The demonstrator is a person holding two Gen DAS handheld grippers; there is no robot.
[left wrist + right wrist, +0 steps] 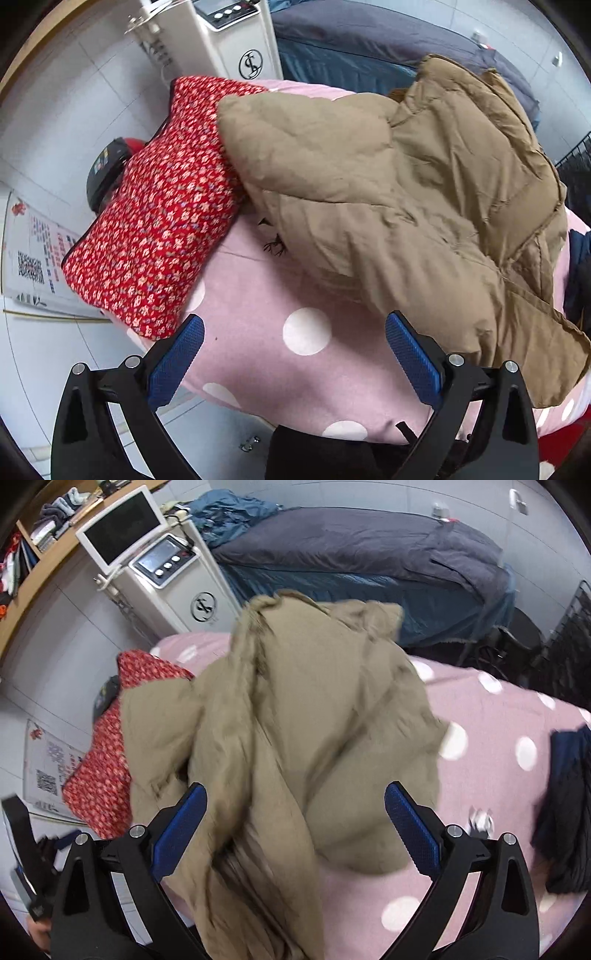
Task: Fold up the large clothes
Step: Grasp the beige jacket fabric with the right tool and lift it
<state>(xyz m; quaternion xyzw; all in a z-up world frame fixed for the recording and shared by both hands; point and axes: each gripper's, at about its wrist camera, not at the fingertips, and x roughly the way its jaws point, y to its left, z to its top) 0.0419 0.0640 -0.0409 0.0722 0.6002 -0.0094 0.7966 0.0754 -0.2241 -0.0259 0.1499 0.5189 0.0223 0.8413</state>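
A tan padded jacket (399,206) lies crumpled on a pink cloth with white dots (280,376). My left gripper (293,321) is open just short of the jacket's near edge, over bare pink cloth, holding nothing. In the right wrist view the same jacket (303,720) looks motion-blurred and bunched, with a fold running down between the blue pads. My right gripper (295,794) is open above that fold, and its fingers (410,823) stand wide on either side of the fabric. A folded red floral garment (162,210) lies beside the jacket on the left.
A white machine with a screen (162,572) stands behind the pink surface. A grey-blue quilt (369,561) covers a bed at the back. A dark garment (565,805) lies at the right edge. A printed sheet (37,254) and a dark round object (107,170) sit on the floor at left.
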